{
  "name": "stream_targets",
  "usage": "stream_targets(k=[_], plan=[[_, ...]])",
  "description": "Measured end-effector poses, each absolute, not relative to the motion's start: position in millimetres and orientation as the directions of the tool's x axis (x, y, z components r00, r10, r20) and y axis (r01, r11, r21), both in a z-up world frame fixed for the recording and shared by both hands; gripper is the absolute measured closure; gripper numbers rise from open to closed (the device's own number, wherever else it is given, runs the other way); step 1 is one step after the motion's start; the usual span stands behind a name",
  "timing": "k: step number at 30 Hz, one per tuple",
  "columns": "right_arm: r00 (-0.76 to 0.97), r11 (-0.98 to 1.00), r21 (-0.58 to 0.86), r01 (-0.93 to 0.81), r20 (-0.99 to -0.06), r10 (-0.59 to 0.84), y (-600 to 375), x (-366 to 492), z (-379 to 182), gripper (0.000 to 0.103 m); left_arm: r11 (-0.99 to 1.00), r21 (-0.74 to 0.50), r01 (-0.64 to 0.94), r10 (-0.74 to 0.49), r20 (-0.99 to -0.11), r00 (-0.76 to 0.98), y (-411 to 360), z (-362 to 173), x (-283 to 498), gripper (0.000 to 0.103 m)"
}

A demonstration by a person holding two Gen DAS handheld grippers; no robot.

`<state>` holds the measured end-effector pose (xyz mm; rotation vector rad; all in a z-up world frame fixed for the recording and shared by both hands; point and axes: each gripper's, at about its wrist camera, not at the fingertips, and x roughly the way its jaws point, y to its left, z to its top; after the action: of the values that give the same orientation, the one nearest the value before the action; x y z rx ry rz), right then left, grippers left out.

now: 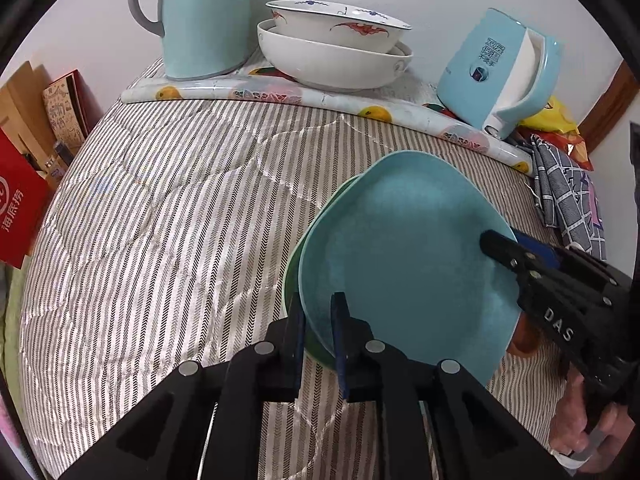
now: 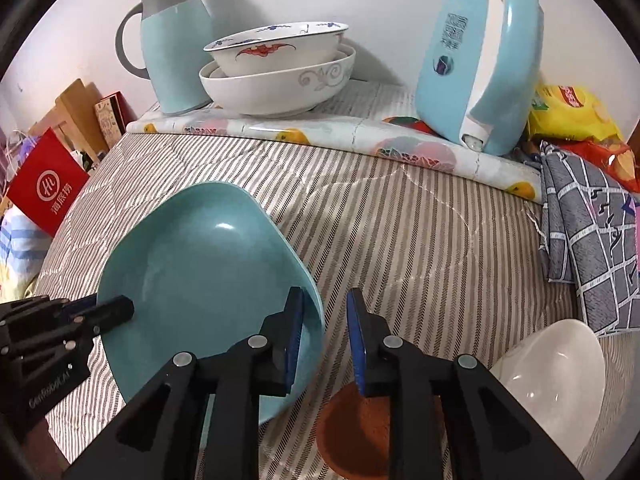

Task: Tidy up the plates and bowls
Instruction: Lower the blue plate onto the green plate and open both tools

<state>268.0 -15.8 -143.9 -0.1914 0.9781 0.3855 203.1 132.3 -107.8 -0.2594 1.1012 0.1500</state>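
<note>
Close under the cameras, tools: two grippers, one at each side of the same plate.
Left gripper [image 1: 318, 308]: pinching the near rim of the teal plate [image 1: 400, 260], one finger outside and one inside.
Right gripper [image 2: 324, 304]: jaws slightly spread across the plate's right rim; the inner pad lies over the plate, and a strip of cloth shows between the rim and the outer pad.
Hand [image 1: 580, 420]: one in view, wrapped round the right gripper's handle.
Plates: two, stacked; the teal one sits on a green plate [image 1: 291, 280], of which only a sliver of rim shows.
Plate's place: on the striped quilted cloth [image 1: 160, 240], between the two grippers, in the near part of the surface.
Plate's pointing: hollow face up; it is a rounded square, and one corner points away toward the back wall, so its corner-to-corner stretch runs near to far.
Near bowls: two, a brown bowl [image 2: 352, 428] under the right gripper, and a white bowl [image 2: 552, 376] just to its right.
Checked cloth [image 2: 592, 248]: one, crumpled at the right edge.
Far bowls: two, nested upright, a painted bowl [image 1: 336, 20] inside a plain white one [image 1: 332, 64], on a fruit-print mat [image 1: 360, 108].
Jugs: a teal flask [image 1: 204, 16] upright, left of the bowls, and a blue kettle [image 1: 496, 72] tilted, on their right.
</note>
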Motion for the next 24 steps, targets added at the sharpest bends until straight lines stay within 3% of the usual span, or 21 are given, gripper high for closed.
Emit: stream_targets(k=[6,10,18,24], plan=[[0.526,0.916,0.008,-0.400,-0.817,0.237,-13.7,261.6,-131.6,0.080,0.954,-0.149,-0.259,-0.014,-0.889,0.457,134.9,-101.6,197.7,0.088],[0.535,0.924,0.015,-0.383,-0.811,0.235,-23.2,254.3,-124.1,0.078,0.956,-0.124,-0.265,0.012,-0.888,0.460,134.3,-99.0,194.2,0.079],[0.541,0.933,0.019,-0.358,-0.811,0.224,-40.0,235.5,-119.7,0.078,0.954,-0.126,-0.271,0.013,-0.889,0.458,130.7,-96.1,186.3,0.079],[0.565,0.946,0.035,-0.322,-0.795,0.222,-60.7,220.0,-111.6,0.068,0.959,-0.138,-0.247,0.000,-0.873,0.488,121.2,-87.0,176.8,0.079]])
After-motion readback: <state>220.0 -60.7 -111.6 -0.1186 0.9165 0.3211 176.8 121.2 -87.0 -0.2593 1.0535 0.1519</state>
